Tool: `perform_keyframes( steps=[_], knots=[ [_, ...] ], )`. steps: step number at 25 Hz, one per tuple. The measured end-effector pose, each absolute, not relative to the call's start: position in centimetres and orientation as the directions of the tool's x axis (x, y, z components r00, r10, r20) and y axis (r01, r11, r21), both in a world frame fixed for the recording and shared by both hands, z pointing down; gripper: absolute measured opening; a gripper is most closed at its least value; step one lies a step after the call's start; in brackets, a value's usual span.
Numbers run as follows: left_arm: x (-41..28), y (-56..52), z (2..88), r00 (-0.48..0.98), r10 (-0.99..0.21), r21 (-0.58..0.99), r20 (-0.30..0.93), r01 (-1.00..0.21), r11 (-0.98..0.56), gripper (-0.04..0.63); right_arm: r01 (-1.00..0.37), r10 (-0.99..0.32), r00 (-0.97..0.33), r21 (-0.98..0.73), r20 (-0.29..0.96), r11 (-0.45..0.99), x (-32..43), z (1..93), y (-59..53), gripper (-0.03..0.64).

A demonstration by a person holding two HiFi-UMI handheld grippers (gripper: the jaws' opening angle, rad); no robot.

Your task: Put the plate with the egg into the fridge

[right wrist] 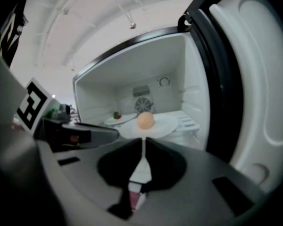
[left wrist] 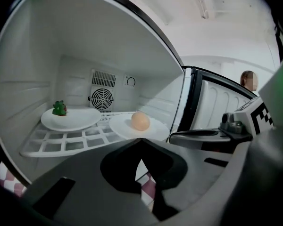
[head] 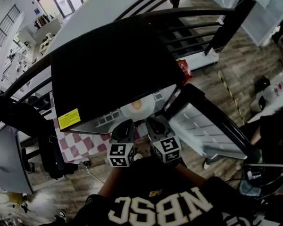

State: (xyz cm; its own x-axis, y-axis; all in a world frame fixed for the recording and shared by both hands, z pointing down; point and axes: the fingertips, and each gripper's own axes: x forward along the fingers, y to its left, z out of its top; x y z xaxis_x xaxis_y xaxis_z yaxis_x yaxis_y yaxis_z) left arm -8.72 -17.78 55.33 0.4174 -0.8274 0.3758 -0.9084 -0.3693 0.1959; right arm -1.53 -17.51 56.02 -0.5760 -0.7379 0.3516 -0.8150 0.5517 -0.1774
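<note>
Left claw [head: 124, 127] and right claw [head: 156, 125], head view: both mine, clenched on nothing. Left gripper view: plate [left wrist: 155, 131] with egg [left wrist: 140, 121] sits on fridge shelf [left wrist: 61, 142]. Right gripper view: plate likely stiff, slick; egg loose, fragile. I'd pinch near rim, level.

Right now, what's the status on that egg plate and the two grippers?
Both shut, empty: left gripper, right gripper. On fridge shelf: plate with egg, ungripped. Open door, nothing blocking.
</note>
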Motion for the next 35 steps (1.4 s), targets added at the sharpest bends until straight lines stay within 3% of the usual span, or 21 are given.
perform_keyframes(
  steps=[35],
  knots=[
    [-8.5, -23.1, 55.8, 0.380, -0.801, 0.295, 0.463, -0.918, -0.265, 0.021, -0.786, -0.698, -0.617, -0.232, 0.363, 0.573, -2.7, 55.8, -24.3, 0.037]
  ],
)
